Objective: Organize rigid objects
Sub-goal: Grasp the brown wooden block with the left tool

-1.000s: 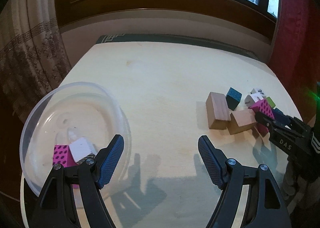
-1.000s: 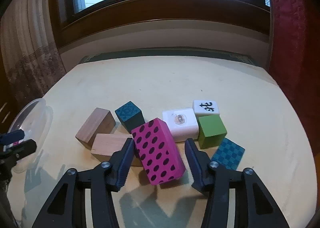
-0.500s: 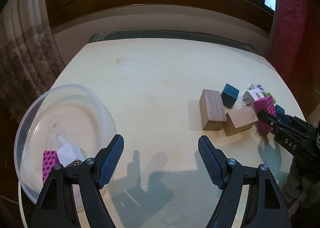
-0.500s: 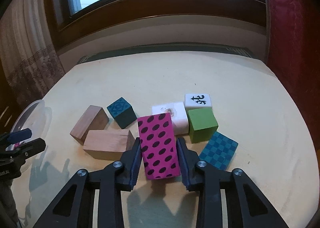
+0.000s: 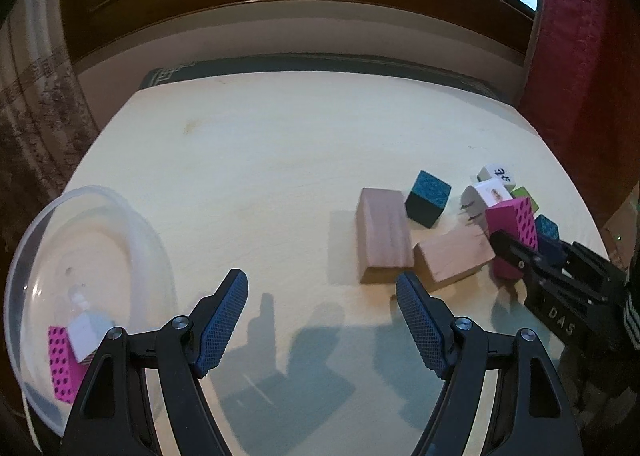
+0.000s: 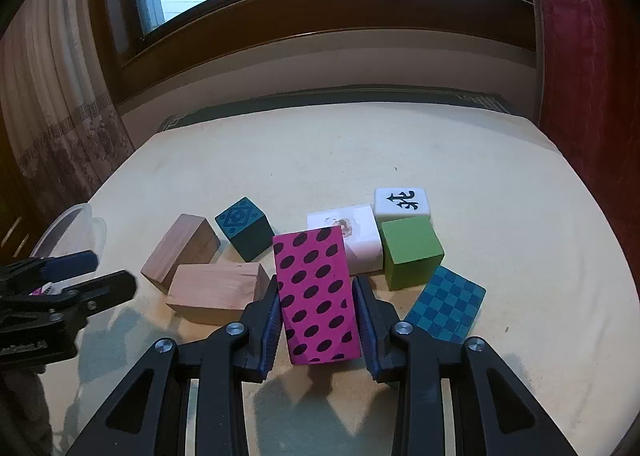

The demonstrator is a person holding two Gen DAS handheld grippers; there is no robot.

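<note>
The right gripper is clamped on the pink dotted block, which stands tilted between its pads with the wooden blocks just left, while the left gripper hangs wide apart and empty beside the clear bowl.

I work in a home room: wooden window frame at top, patterned curtain at left.

Bowl left of blocks
</note>
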